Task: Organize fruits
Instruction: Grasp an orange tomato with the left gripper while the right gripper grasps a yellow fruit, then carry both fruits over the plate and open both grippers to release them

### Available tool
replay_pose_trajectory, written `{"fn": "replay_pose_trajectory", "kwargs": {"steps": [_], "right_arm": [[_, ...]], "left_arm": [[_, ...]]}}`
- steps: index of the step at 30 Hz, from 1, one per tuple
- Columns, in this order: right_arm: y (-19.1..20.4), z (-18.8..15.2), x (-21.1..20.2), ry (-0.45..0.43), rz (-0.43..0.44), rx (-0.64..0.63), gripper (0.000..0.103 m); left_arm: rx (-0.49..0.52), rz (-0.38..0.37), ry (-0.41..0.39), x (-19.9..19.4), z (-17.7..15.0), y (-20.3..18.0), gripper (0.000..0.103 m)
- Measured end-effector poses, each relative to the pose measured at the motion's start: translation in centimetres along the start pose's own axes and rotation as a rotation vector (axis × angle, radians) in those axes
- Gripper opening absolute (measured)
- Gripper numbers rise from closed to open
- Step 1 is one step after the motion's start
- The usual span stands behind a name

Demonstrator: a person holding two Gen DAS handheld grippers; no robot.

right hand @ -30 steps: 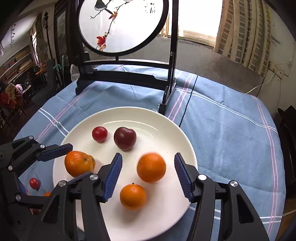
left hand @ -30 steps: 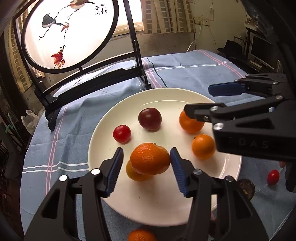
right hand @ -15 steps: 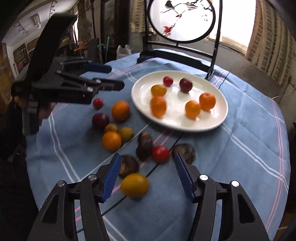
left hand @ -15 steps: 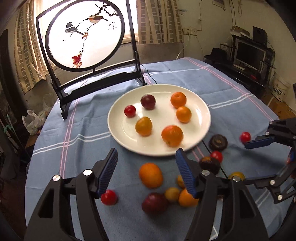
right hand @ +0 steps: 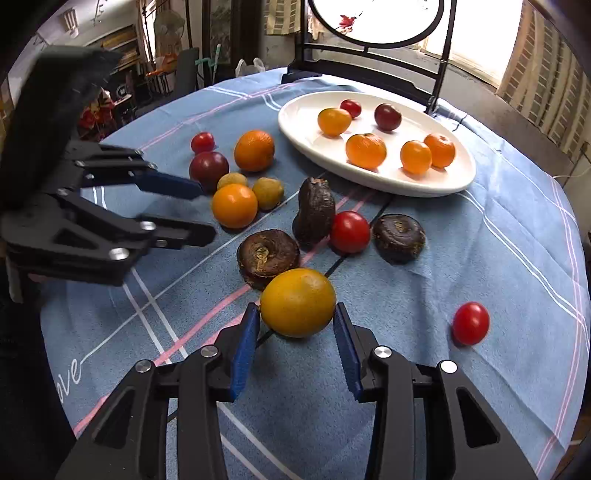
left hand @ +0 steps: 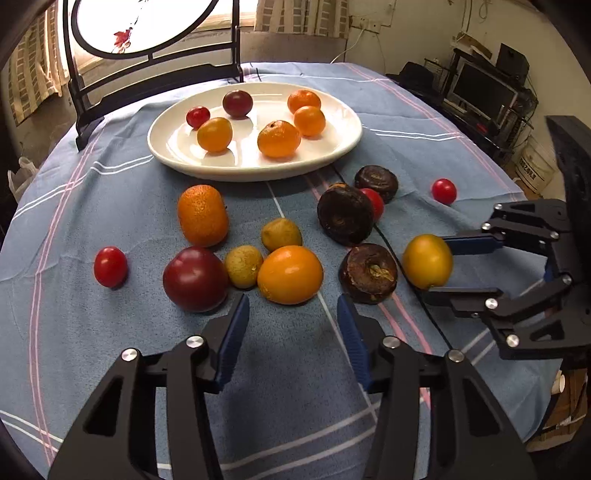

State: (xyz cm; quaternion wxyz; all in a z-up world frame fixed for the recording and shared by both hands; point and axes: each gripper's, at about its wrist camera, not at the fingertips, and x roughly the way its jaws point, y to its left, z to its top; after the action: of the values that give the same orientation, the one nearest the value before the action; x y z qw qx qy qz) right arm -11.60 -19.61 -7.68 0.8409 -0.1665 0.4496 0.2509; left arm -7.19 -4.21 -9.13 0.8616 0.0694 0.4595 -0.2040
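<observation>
A white plate (left hand: 343,146) (right hand: 295,122) holds several oranges, a plum and a cherry tomato. Loose fruit lies on the blue cloth in front of it. My left gripper (left hand: 291,312) is open and empty, just short of an orange fruit (left hand: 290,274) (right hand: 234,205) and a dark red plum (left hand: 195,278). My right gripper (right hand: 297,321) (left hand: 439,266) is open around a yellow-orange fruit (right hand: 297,302) (left hand: 427,261) that rests on the cloth; its pads stand at both sides, not clearly pressing.
Three dark brown fruits (left hand: 345,218) (left hand: 368,273) (left hand: 376,182), cherry tomatoes (left hand: 110,266) (left hand: 444,191) (right hand: 471,323), a big orange (left hand: 202,215) and two small yellowish fruits (left hand: 280,234) lie on the cloth. A round black-framed screen (left hand: 147,29) stands behind the plate. The table edge is close on the right.
Both grippers have pulled back from the plate and dropped low to the loose fruit. The right gripper has come around the yellow-orange fruit; the left now faces the orange fruit.
</observation>
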Motion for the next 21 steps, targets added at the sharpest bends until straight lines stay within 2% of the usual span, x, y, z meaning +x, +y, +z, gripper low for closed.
{"fn": "replay_pose_trajectory", "kwargs": {"steps": [1,14,21], "right_arm": [[-0.3,-0.2,-0.2,-0.005,0.0,0.008,0.041],[-1.6,-0.5,-0.4,-0.01,0.026,0.051,0.041],[-1.5,-0.5,-0.2,-0.011,0.021,0.054,0.041]], "left_arm": [[-0.009,0.005,0.003,0.4,0.2,0.1,0.037],[-0.075,0.016,0.007,3.1,3.0,0.5,0.04],[-0.05,0.028,-0.007,3.6,4.2,0.0,0.04]]}}
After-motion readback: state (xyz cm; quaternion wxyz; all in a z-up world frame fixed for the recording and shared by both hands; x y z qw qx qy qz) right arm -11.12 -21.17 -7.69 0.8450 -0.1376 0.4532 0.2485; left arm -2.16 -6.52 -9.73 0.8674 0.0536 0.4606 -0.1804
